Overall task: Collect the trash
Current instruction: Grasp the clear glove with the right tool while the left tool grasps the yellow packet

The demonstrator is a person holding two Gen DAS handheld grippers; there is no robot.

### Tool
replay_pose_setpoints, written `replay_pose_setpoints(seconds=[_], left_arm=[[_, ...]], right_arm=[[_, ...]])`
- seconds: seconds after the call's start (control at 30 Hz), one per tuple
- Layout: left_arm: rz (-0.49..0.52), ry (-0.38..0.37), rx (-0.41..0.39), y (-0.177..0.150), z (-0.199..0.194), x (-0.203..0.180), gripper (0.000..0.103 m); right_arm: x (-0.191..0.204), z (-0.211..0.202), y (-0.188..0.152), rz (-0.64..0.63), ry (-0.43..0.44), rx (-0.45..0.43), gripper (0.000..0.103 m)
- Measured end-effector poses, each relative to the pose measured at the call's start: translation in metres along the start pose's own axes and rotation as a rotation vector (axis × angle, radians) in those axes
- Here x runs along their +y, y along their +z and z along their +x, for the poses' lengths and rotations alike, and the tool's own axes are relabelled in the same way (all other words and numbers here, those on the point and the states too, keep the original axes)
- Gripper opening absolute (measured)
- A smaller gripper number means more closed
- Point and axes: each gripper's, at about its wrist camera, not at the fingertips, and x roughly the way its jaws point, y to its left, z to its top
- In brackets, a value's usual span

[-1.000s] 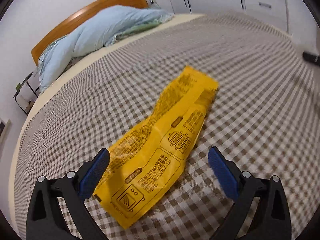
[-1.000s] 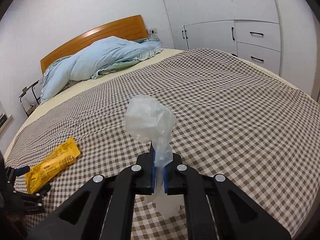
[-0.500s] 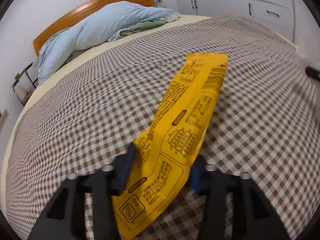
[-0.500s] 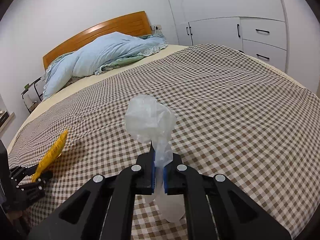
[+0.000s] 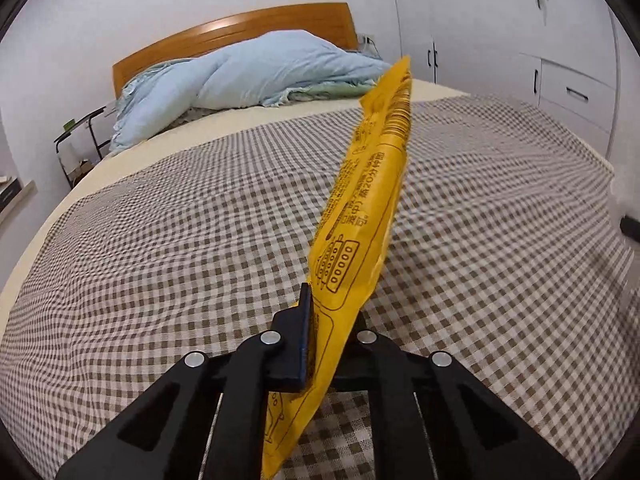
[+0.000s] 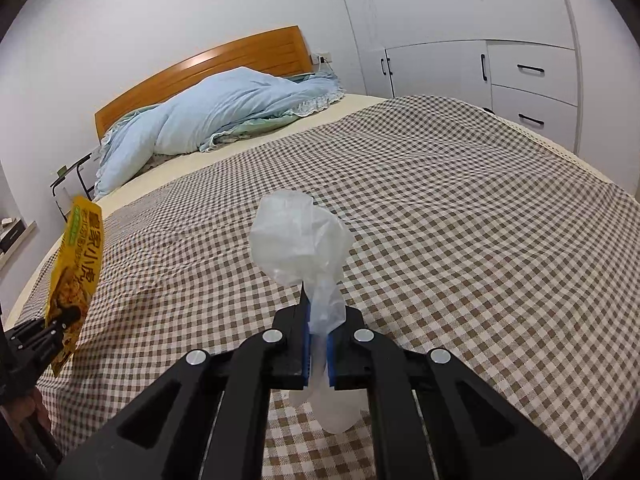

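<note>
Now left gripper [image 5: 320, 344] jaws clamp yellow wrapper [image 5: 368, 200], lifted off bed; right gripper [image 6: 316, 344] still pinching plastic bag [image 6: 300, 240].

The yellow wrapper [image 5: 362, 216] carries all the readable print. On its back, in the left wrist view, black Chinese characters run along its length, "20分钟" among them, beside line drawings of heating appliances and a barcode near the far end; the smaller print is too fine to make out. On its front [image 6: 74, 264], in the right wrist view, large characters read "小虎" below a green tag that cannot be read.
</note>
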Motion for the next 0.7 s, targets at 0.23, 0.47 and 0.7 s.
replay_pose_setpoints(seconds=[0.23,0.47,0.7], left_arm=[[-0.027,-0.017,-0.039,0.000,-0.025,-0.004,0.004],[-0.043,-0.049,-0.089,-0.003,-0.053,-0.008,0.003],[-0.006,-0.068,-0.131,-0.009,-0.084,-0.025,0.003]], right_arm=[[0.006,-0.015,-0.002,-0.024,0.010,-0.020,0.006],[0.001,-0.031,-0.003,-0.023,0.021,-0.037,0.006],[0.000,-0.045,-0.006,-0.040,0.035,-0.052,0.006]])
